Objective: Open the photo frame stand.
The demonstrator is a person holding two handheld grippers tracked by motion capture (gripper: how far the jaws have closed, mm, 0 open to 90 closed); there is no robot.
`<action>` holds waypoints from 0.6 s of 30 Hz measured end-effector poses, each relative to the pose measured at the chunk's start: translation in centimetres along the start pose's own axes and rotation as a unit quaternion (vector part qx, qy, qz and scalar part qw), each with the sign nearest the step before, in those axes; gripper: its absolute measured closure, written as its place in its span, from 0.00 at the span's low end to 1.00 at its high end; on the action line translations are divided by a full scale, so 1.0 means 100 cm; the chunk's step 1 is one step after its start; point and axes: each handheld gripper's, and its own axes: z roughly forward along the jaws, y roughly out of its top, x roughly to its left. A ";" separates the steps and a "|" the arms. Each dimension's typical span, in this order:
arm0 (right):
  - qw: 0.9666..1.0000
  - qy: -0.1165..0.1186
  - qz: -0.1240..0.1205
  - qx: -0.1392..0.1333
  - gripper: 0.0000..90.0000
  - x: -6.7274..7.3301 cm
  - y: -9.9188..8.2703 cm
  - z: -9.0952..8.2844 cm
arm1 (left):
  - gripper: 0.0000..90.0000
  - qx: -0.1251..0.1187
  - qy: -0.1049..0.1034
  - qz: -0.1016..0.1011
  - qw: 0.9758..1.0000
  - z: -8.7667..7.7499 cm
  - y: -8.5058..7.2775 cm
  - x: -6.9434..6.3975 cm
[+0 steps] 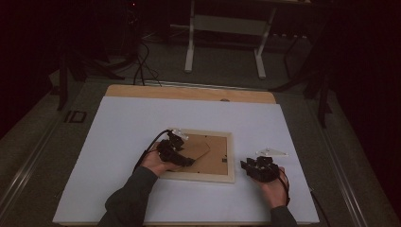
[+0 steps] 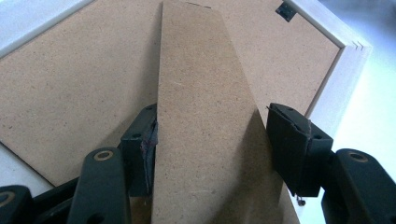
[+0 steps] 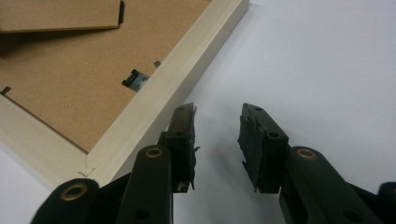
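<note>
High view: frame (image 1: 198, 156) face-down mid-table, stand (image 1: 196, 149) folded out from its back. Left gripper (image 1: 182, 158) over frame, jaws wide astride stand (image 2: 205, 116), one pad touching, likely to swing it. Right gripper (image 1: 253, 166) just right of frame (image 3: 154, 107), jaws half-open, empty, waiting.

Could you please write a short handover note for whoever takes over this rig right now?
Left gripper: jaws open astride the frame's fibreboard stand, one pad touching its edge, the other apart.
Right gripper: open, holding nothing, on the white table beside the picture frame.
Frame lies face down; its stand is lifted off the backing board.
Left, probably: grip the stand and finish moving it.
</note>
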 end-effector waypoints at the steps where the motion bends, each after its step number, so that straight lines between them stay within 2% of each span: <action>1: 1.000 0.001 -0.002 -0.001 0.72 0.000 0.001 0.001 | 0.44 -0.002 0.005 0.006 1.000 -0.001 0.000 -0.002; 8: 1.000 0.005 -0.008 -0.002 0.72 0.005 0.006 0.000 | 0.44 -0.003 0.018 0.017 1.000 -0.002 0.001 -0.006; 18: 0.999 0.010 -0.030 0.003 0.70 0.012 0.026 0.001 | 0.44 -0.010 0.046 0.046 0.998 -0.006 0.001 -0.016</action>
